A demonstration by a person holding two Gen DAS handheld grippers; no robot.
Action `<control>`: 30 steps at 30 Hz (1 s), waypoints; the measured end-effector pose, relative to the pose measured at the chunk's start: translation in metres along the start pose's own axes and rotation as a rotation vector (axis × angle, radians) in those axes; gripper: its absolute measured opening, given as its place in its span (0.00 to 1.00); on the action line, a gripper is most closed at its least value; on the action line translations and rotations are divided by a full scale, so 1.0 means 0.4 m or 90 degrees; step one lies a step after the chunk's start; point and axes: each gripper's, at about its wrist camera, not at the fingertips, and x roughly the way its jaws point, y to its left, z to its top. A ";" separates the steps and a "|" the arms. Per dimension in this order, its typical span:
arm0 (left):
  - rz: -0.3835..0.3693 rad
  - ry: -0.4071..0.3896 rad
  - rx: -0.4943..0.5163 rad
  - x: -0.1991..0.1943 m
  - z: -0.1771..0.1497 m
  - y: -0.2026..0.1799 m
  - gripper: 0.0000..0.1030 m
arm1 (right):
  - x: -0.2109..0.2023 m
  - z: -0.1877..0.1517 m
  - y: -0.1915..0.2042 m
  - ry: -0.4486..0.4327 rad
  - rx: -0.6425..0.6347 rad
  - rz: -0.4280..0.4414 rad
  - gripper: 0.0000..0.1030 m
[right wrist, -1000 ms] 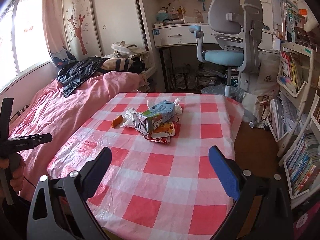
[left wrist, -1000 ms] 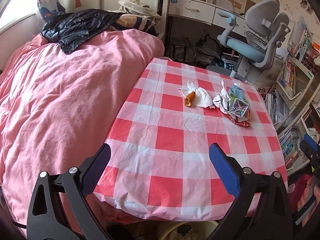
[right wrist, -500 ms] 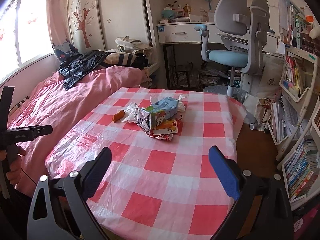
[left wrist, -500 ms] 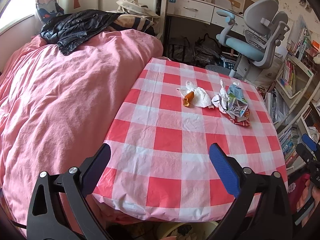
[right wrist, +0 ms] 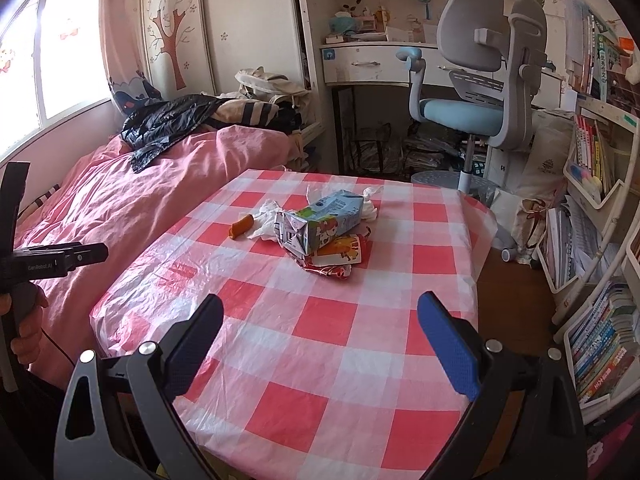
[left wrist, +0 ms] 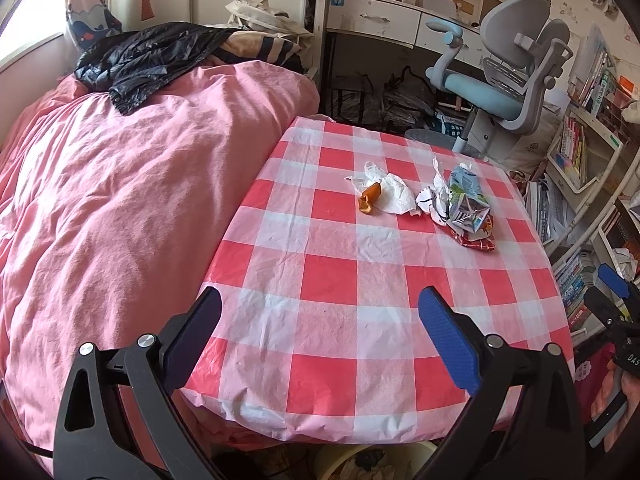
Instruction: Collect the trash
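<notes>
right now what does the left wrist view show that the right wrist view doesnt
Only the left wrist view shows a pale bin under the near table edge, and the right tongs at its right border.

Only the right wrist view shows the window, the person's hand holding the left tool, and the printed side of the milk carton.

Both show open tongs over the checked tablecloth, the trash pile with the orange piece, the pink bed and the grey chair.
</notes>
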 end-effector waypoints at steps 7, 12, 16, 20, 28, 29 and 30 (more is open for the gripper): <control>-0.016 0.006 0.033 0.034 0.032 -0.011 0.92 | 0.034 0.004 0.016 0.015 -0.013 0.016 0.91; -0.031 0.038 0.017 0.106 0.056 -0.002 0.89 | 0.074 0.016 0.018 0.017 -0.008 0.037 0.91; -0.041 0.050 0.038 0.164 0.073 -0.025 0.86 | 0.108 0.032 0.014 0.015 0.002 0.060 0.91; -0.049 0.063 0.043 0.230 0.099 -0.041 0.83 | 0.142 0.055 -0.011 0.010 0.041 0.089 0.91; -0.057 0.067 0.049 0.333 0.157 -0.076 0.79 | 0.257 0.109 -0.110 0.009 0.208 0.159 0.91; -0.058 0.070 0.051 0.342 0.161 -0.080 0.79 | 0.273 0.113 -0.118 0.012 0.226 0.165 0.91; -0.057 0.073 0.054 0.356 0.167 -0.086 0.77 | 0.288 0.117 -0.124 0.015 0.240 0.169 0.91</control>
